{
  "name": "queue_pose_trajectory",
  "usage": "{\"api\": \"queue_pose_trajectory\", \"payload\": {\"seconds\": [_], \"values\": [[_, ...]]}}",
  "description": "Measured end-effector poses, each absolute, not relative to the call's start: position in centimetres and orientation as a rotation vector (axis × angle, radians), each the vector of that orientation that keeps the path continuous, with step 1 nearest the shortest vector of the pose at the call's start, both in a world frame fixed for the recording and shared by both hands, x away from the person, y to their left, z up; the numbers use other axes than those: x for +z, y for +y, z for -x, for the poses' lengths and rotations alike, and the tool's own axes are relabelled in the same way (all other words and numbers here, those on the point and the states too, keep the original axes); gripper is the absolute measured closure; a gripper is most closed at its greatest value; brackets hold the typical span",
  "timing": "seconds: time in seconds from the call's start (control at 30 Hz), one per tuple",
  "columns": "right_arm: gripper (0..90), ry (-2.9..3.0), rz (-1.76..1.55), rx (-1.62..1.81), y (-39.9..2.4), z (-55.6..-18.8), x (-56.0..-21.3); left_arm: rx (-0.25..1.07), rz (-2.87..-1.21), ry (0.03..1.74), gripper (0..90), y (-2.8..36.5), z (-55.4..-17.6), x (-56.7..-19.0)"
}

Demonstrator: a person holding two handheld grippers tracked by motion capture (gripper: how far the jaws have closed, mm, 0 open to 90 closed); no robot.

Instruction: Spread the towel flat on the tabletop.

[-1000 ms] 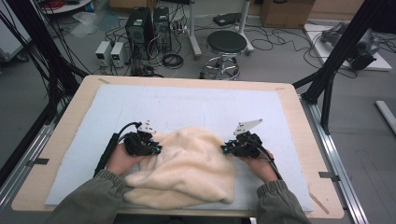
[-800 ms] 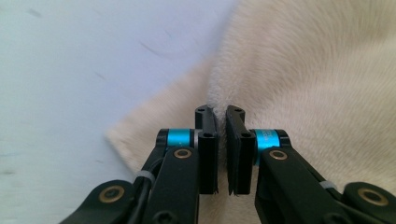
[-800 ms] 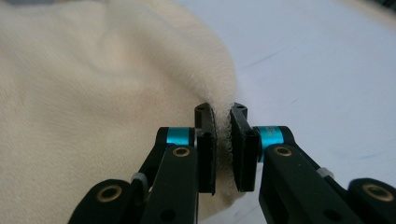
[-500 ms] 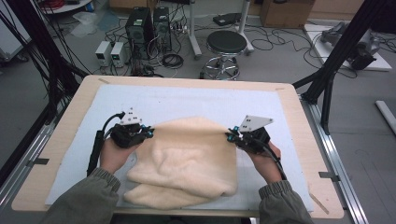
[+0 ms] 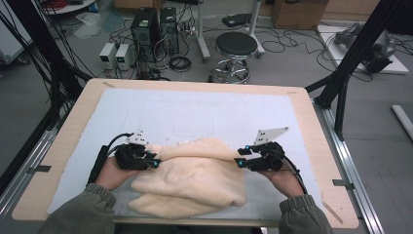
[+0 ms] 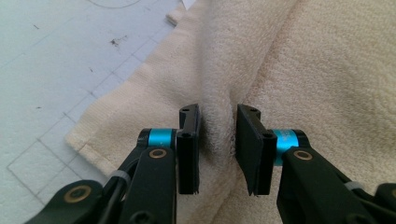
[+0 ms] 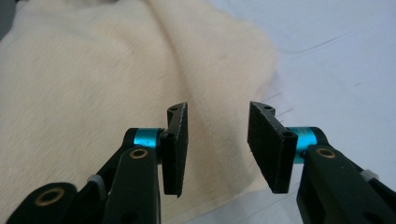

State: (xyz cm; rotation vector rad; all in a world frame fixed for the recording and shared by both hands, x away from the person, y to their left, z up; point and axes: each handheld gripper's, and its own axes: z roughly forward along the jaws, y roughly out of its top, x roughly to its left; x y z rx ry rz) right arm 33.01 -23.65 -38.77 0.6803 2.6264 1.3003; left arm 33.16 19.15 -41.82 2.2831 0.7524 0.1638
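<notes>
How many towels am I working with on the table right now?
1: a cream towel, folded over itself, near the table's front edge between the left gripper and right gripper. Another underneath can't be ruled out.

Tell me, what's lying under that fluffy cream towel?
The cream towel lies folded on a pale gridded mat that covers the wooden table. The mat shows all around it. Whether anything lies beneath or between its layers can't be seen; the cloth covers that.

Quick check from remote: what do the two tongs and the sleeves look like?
Both tongs, left and right, are black with flat black pads, cyan collars and brass-coloured pivots. A grey three-cornered plate with dark dots tops the right one. Black cables trail back. The sleeves are olive-grey with ribbed cuffs.
</notes>
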Motion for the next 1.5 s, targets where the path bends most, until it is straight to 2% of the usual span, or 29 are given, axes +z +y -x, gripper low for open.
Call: {"api": "queue_pose_trajectory", "payload": {"seconds": [0.13,0.17,0.2,0.3,0.37,0.57,0.67,0.7,0.73,0.77,0.8,0.83,0.87,0.93,1.1,1.5], "values": [[53.4,2.664,-0.712,1.213,-22.4,-34.5,-40.0,0.186,-2.286,0.755,72.2,18.9,-33.3,-42.1],[59.9,2.703,-0.720,1.138,-21.7,-35.1,-41.0,0.195,-2.288,0.752,76.1,19.0,-33.4,-42.1],[59.9,2.703,-0.720,1.138,-21.7,-35.1,-41.0,0.197,-2.290,0.749,76.1,19.0,-33.4,-42.0],[77.1,2.739,-0.693,1.174,-21.3,-35.3,-41.6,0.231,-2.282,0.752,81.7,19.2,-33.2,-41.7],[80.5,2.754,-0.664,1.181,-21.2,-35.0,-41.3,0.255,-2.270,0.754,83.3,19.3,-33.2,-41.5],[83.3,2.750,-0.630,1.218,-21.8,-35.1,-39.7,0.351,-2.173,0.813,84.5,19.5,-34.7,-39.7],[84.3,2.647,-0.660,1.172,-21.7,-37.5,-37.4,0.417,-2.089,0.868,84.8,18.9,-37.8,-37.5],[84.0,2.525,-0.722,1.171,-21.6,-40.4,-35.0,0.455,-2.059,0.884,84.4,18.5,-39.3,-36.5],[84.0,2.525,-0.722,1.171,-21.6,-40.4,-35.0,0.493,-2.041,0.887,84.4,18.3,-40.6,-35.6],[82.4,2.466,-0.761,1.159,-21.6,-41.6,-34.1,0.574,-2.027,0.898,82.4,17.8,-42.6,-34.4],[69.7,2.371,-0.824,1.145,-21.6,-43.4,-32.8,0.636,-2.024,0.957,71.4,17.5,-43.9,-33.7],[53.9,2.308,-0.876,1.133,-21.7,-44.7,-32.2,0.637,-2.024,1.024,59.7,17.4,-45.0,-33.2],[49.0,2.283,-0.952,1.154,-21.7,-45.5,-32.0,0.594,-2.000,1.049,54.1,17.6,-45.5,-33.0],[48.2,2.327,-0.943,1.180,-21.4,-45.9,-32.3,0.569,-1.975,1.036,55.6,17.9,-45.2,-33.3],[47.2,2.436,-0.883,1.166,-20.5,-44.0,-34.8,0.501,-2.002,0.998,54.4,18.8,-43.1,-35.4],[44.5,2.507,-0.727,1.237,-20.6,-36.1,-36.9,0.439,-2.018,0.810,48.6,20.1,-35.3,-37.3]]}}
